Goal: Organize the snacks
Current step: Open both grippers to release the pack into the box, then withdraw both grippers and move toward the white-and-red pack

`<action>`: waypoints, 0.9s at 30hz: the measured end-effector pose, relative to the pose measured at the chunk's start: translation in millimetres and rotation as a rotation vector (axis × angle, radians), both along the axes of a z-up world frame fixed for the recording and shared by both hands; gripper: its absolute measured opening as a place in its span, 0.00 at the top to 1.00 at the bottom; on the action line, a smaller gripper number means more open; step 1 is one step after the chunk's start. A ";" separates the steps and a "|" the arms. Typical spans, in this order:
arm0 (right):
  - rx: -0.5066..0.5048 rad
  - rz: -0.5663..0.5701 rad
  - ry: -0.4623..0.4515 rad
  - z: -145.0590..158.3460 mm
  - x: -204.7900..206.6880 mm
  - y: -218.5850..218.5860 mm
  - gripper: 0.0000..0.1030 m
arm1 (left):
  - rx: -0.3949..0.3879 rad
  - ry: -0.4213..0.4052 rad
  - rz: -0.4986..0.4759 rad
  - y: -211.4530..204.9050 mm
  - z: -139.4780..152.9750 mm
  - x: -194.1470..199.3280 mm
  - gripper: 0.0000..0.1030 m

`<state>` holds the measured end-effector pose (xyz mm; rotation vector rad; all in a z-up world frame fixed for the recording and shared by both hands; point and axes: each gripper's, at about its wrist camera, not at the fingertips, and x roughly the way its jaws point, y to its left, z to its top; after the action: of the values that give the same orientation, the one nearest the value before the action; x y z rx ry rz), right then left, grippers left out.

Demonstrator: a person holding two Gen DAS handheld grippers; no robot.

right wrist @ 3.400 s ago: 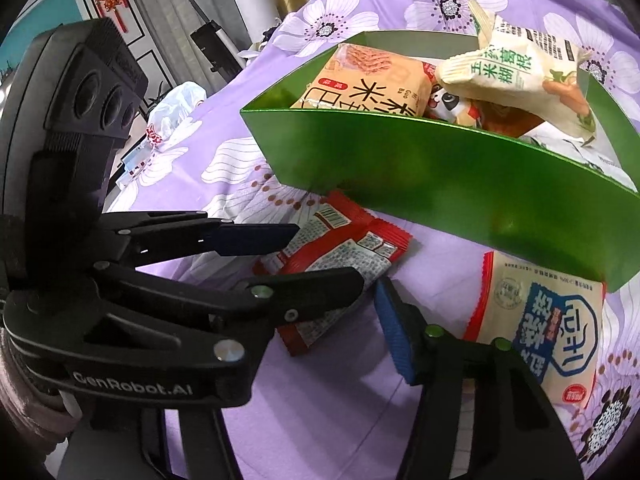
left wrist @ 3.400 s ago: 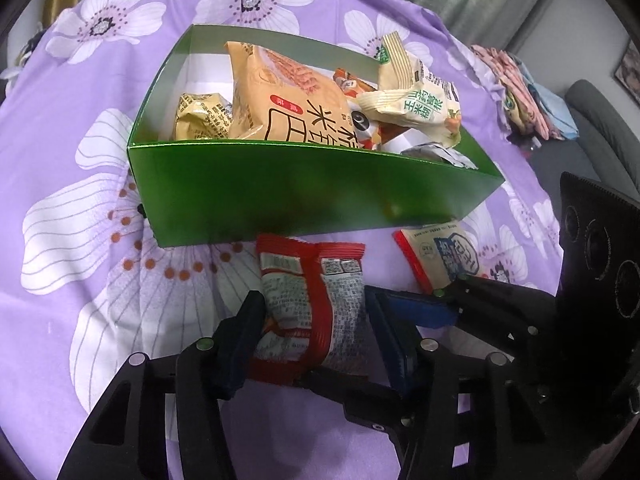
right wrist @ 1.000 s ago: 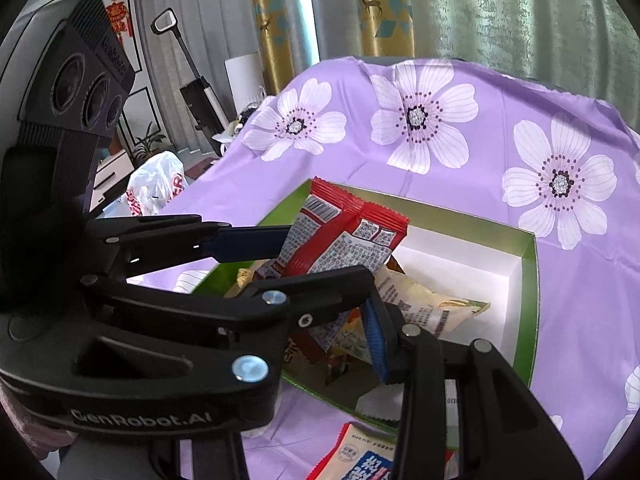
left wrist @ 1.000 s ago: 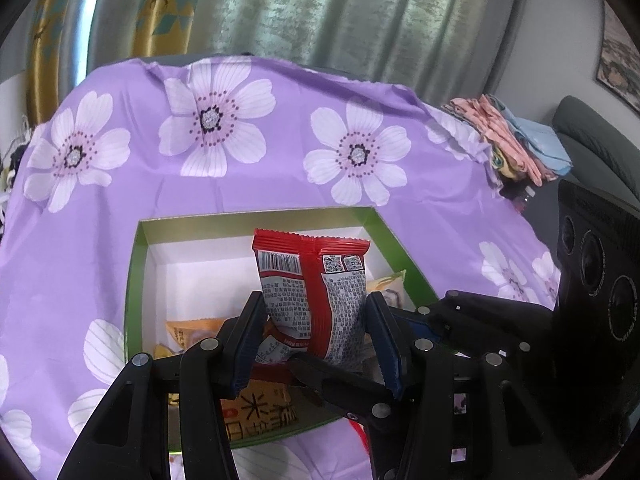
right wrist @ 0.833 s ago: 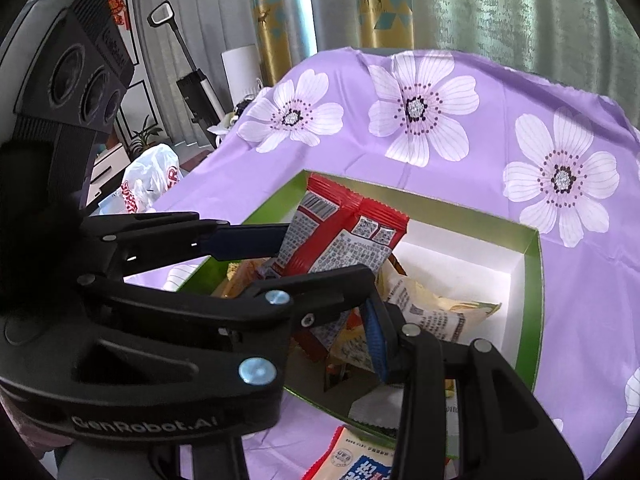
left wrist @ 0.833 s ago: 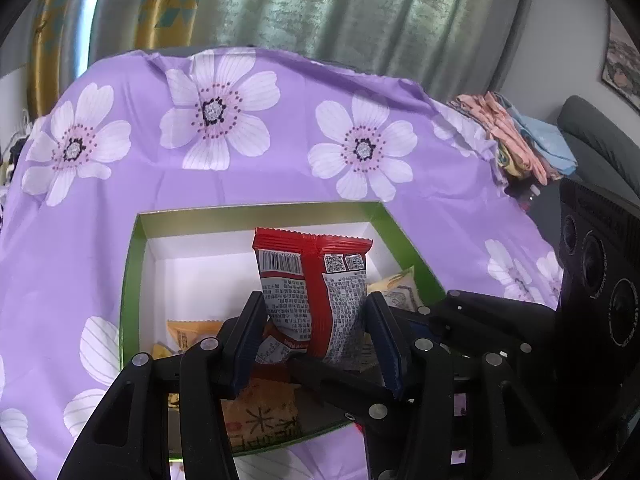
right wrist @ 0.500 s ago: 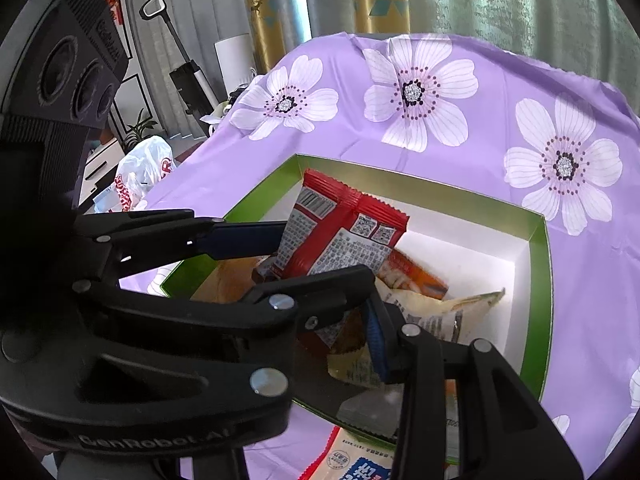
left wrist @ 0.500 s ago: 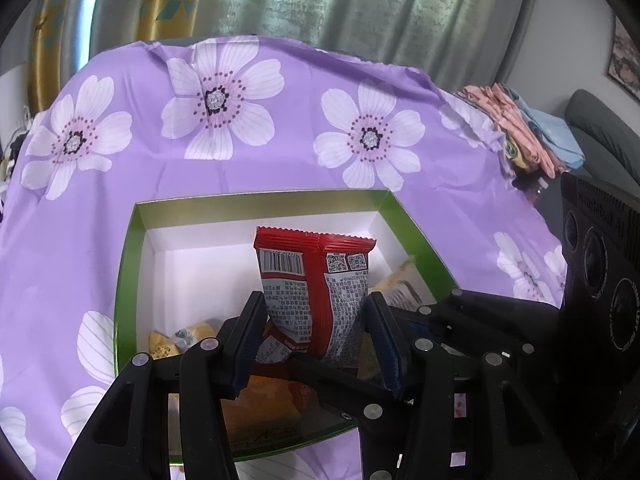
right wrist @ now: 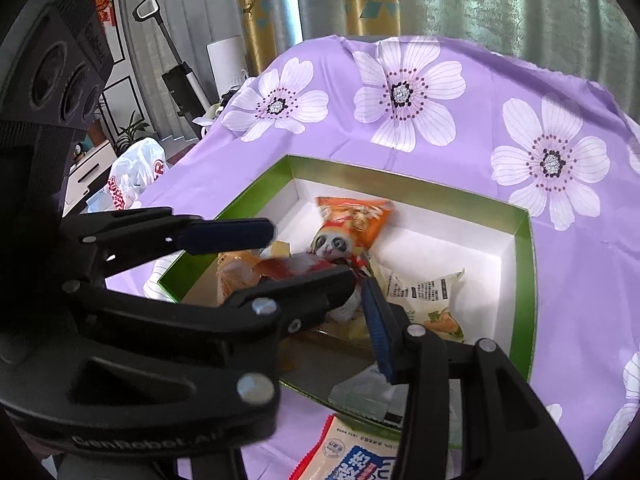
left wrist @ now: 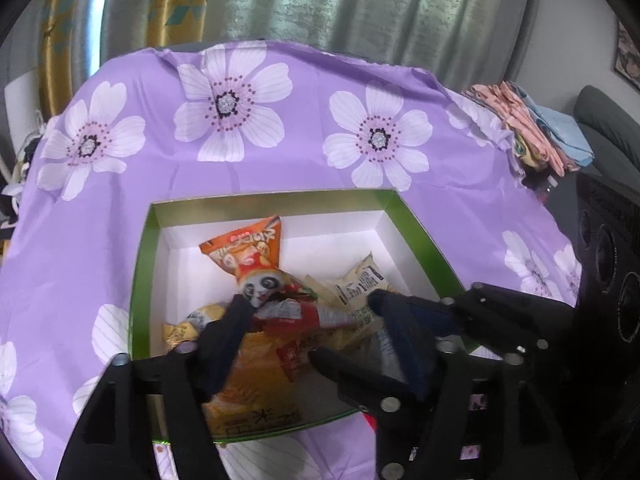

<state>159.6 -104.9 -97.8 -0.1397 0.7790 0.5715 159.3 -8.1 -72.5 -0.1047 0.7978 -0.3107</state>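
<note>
Green box (left wrist: 138,280) of snack packets on purple flowered tabletop (left wrist: 280,160). Red packet (left wrist: 296,314) dropping into box, between opening jaws of left gripper (left wrist: 308,320), untouched. Right gripper (right wrist: 356,280) jaws opening, empty.

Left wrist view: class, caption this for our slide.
Left gripper opening above the green box, red snack packet dropping among the snacks inside.

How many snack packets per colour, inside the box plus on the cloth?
Orange: 2, panda-print orange packet and large orange-yellow packet
Red: 1, red foil packet
Cream: 1, cream printed packet
Yellow: 1, small yellow packet
Translucent: 1, pale translucent packet
Red-white-blue: 1, red-white-blue packet, outside green cardboard box
Total: 7 visible
</note>
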 end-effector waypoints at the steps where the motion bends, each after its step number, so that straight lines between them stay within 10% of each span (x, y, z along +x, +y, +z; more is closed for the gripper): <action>1: -0.002 -0.004 -0.006 1.4 -0.9 -1.1 0.51 | 0.003 -0.005 0.004 0.7 1.5 -1.9 0.26; 12: 0.010 -0.089 -0.065 19.2 -36.1 -32.0 0.22 | 0.075 -0.085 0.061 1.3 26.6 -42.6 0.10; 27: 0.051 -0.149 -0.112 42.1 -103.9 -73.5 0.17 | 0.110 -0.137 0.097 -11.6 47.2 -107.6 0.06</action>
<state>55.7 -178.4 -55.7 -0.0650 0.6593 0.4386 51.7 -19.6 -25.4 -0.0186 0.6696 -0.1803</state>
